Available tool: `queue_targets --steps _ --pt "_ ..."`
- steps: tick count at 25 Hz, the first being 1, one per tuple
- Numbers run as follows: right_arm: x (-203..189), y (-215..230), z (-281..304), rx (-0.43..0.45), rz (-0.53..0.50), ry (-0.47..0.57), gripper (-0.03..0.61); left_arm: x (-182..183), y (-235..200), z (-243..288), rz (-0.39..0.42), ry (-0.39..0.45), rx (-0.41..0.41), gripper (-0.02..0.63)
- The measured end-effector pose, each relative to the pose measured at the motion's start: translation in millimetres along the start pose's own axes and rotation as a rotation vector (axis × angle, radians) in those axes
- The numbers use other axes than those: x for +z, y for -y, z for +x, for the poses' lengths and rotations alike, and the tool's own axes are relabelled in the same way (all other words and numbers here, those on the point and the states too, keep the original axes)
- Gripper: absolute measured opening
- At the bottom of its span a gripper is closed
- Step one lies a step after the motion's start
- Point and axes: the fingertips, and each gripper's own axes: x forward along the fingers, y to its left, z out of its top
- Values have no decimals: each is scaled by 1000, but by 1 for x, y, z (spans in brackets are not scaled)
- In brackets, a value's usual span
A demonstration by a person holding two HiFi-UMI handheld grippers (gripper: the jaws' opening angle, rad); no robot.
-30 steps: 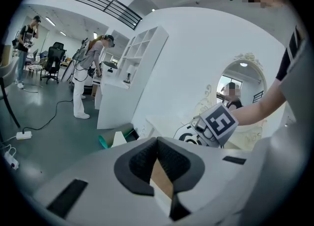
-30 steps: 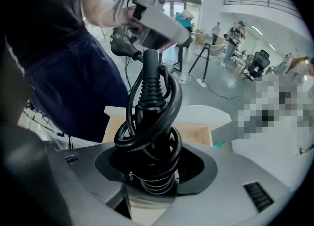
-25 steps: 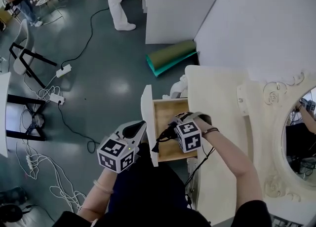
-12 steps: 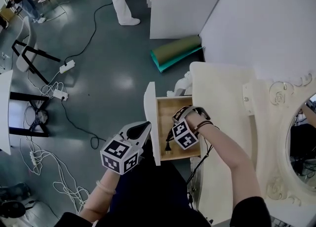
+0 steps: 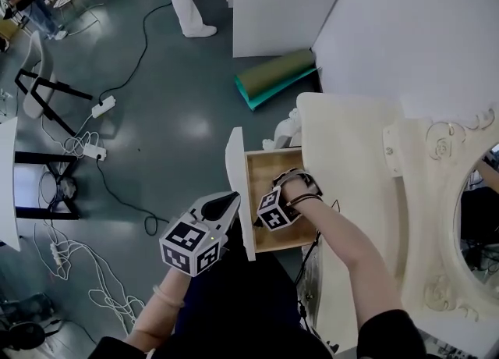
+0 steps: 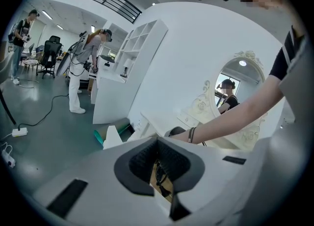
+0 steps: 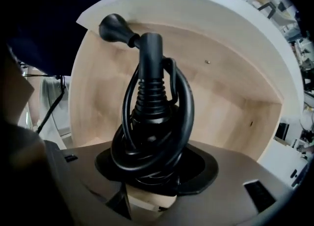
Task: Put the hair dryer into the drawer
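A black hair dryer (image 7: 149, 87) with its cord coiled round it hangs in my right gripper (image 7: 156, 163), whose jaws are shut on the coiled bundle. Its plug (image 7: 115, 27) points at the drawer's white front. In the head view the right gripper (image 5: 273, 211) points steeply down inside the open wooden drawer (image 5: 261, 166), and its marker cube hides the dryer. The drawer floor (image 7: 235, 107) lies just beyond the dryer. My left gripper (image 5: 232, 197) hovers by the outside of the drawer front (image 5: 238, 170), jaws together and empty; the left gripper (image 6: 157, 141) faces the drawer.
The drawer belongs to a cream dressing table (image 5: 351, 154) with an ornate mirror (image 5: 475, 217). A green rolled mat (image 5: 274, 80) lies on the floor beyond it. Cables and power strips (image 5: 93, 147) trail at left. A person in white (image 5: 183, 6) stands far back.
My right gripper has tipped downward and sunk into the drawer with the hair dryer. The left gripper has stayed beside the drawer front.
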Motion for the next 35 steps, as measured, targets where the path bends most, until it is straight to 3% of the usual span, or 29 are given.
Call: queue_targets --steps 3,8,11,15,20,26,30,35 --pt "-6 -1 5 1 17 -23 239 -1 2 0 -2 -4 -9 14" --pt "0 -1 3 -25 91 54 260 -5 5 2 -3 -14 -24 14" --pt "13 -1 4 -41 117 90 425 -5 10 5 3 -21 -38 14" --pt "30 -1 6 -103 6 87 536 -4 13 7 12 -26 -44 14" --pt "77 -16 -13 -120 -111 223 537 -6 12 8 5 -33 -38 14" --pt "78 -51 18 -160 -376 78 540 -11 17 9 6 -41 -50 14" --pt "89 -67 17 -107 -269 161 540 -10 19 9 6 -36 -58 14" --pt "111 -49 -27 -165 2 413 518 -13 24 11 14 -54 -84 14"
